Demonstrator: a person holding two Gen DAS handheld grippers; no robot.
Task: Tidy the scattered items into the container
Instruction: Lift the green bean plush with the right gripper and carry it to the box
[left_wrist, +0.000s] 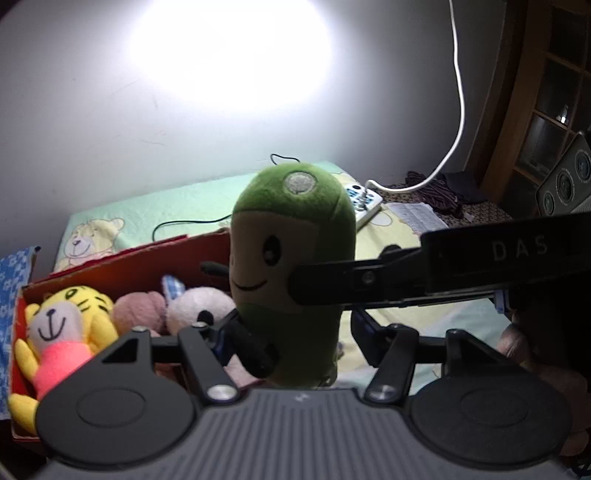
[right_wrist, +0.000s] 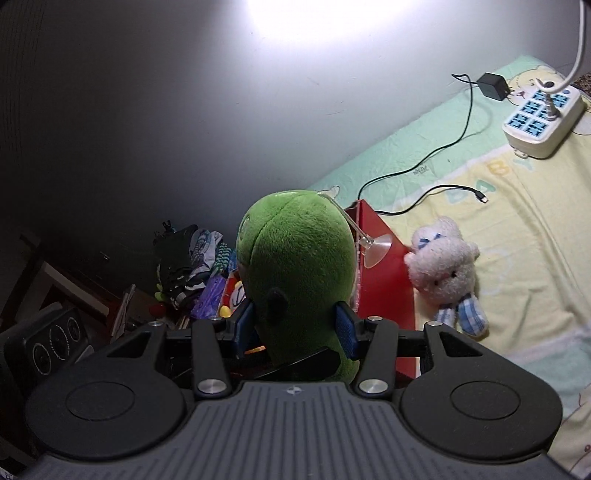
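Green plush toy (left_wrist: 291, 266): upright, held in the air between both grippers, above the near edge of the red box; smiling face turned to the left wrist camera, back of the head (right_wrist: 295, 258) to the right wrist camera.
Left gripper (left_wrist: 295, 332): fingers pinching the lower body of the green plush toy from both sides; dark pad on the left flank (left_wrist: 255, 349) presses into the fabric.
Right gripper (right_wrist: 295, 332): blue-padded fingers (right_wrist: 345, 328) closed on the toy's lower sides; in the left wrist view this gripper crosses in from the right as a black bar (left_wrist: 406, 280) across the toy's face.
Red box (left_wrist: 147, 266): open cardboard container on the bed, left of the held toy.
Box contents: yellow tiger plush (left_wrist: 62, 332) in a pink top, a pink plush (left_wrist: 138, 310), and a pale pink plush (left_wrist: 201, 308) with a dark patch.
White bear plush (right_wrist: 445, 269): lying on the bed just beside the red box's outer wall (right_wrist: 388, 288), blue checked legs toward the camera.
Suction cup (right_wrist: 376, 247): clear, on a strand from the green toy's head.
Bed (right_wrist: 517, 229): yellow and mint sheet with bear print.
Power strip (right_wrist: 543, 118): white, on the far end of the bed, with a black adapter (right_wrist: 493, 86) beside it.
Black cable (right_wrist: 436, 162): loose across the sheet.
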